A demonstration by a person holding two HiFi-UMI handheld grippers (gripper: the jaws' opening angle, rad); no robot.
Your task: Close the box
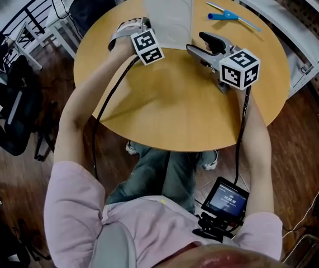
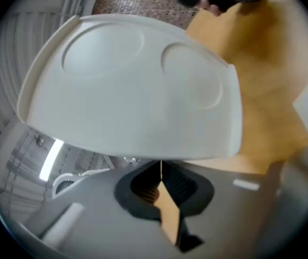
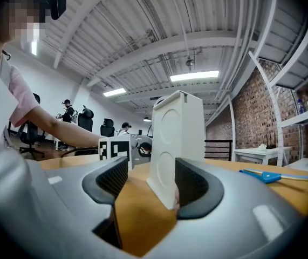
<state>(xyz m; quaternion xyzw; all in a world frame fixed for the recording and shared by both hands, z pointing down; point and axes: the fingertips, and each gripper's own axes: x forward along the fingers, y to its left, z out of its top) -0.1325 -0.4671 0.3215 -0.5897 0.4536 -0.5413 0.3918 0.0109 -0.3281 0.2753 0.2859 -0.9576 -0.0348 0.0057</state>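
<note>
1. Jaws of the left gripper [image 2: 161,166] are pressed together with nothing between them. They point at the white box [image 2: 132,85] just ahead, probably to push its side.
2. The right gripper [image 3: 152,179] has its jaws wide apart. The lower corner of the box stands by the right-hand pad, ready, I judge, for a squeeze.
3. The box stands upright on its edge at the upper centre of the round wooden table [image 1: 170,110]. A blue-handled tool [image 1: 223,16] lies at the upper right.
4. Metal shelves [image 1: 293,21] and a wooden floor [image 1: 310,149] surround it.
</note>
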